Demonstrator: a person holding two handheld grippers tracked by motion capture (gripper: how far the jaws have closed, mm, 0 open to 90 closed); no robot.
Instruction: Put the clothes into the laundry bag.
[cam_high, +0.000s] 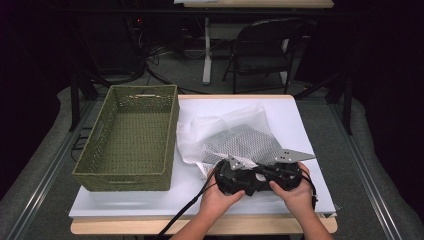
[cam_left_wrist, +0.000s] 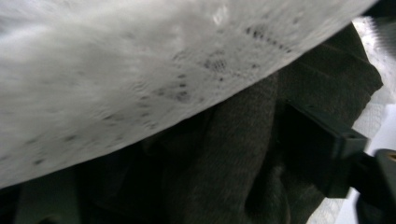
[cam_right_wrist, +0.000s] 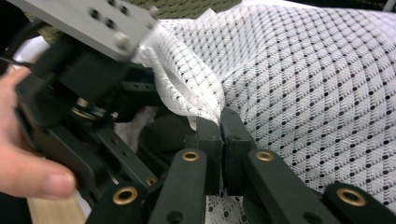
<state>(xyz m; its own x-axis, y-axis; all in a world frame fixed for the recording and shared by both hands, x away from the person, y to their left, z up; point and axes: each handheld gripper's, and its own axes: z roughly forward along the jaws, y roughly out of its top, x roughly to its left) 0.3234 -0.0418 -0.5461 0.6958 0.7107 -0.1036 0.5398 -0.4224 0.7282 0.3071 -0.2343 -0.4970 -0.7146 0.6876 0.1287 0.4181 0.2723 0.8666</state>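
Mesh: a white, see-through mesh laundry bag (cam_high: 235, 137) with a diamond-hole weave lies crumpled on the white table (cam_high: 150, 200), right of centre and toward the near edge; a dark cloth shows through it in the high view.
Dark cloth: in the left gripper view a dark grey-brown fabric (cam_left_wrist: 243, 154) sits under the blurred white mesh, which arches over the upper part of that view.
Right gripper: the right gripper (cam_right_wrist: 223, 135) has its two black jaws pressed together on a gathered fold of the white mesh at the bag's edge; the mesh rises from the fingertips and spreads away to the right.
Left gripper: the left gripper (cam_high: 235, 181) lies close beside the right one at the near edge of the bag; its jaws stand apart, and the frames do not show its pads pressing on anything.
Hands: the left hand (cam_high: 220, 197) and the right hand (cam_high: 297, 192) hold the gripper bodies from the near side, just beside each other.
Basket: a green woven rectangular basket (cam_high: 92, 167) stands on the left part of the table, its right wall just beside the mesh.
Background: a dark folding chair (cam_high: 265, 50) stands beyond the table's far edge.
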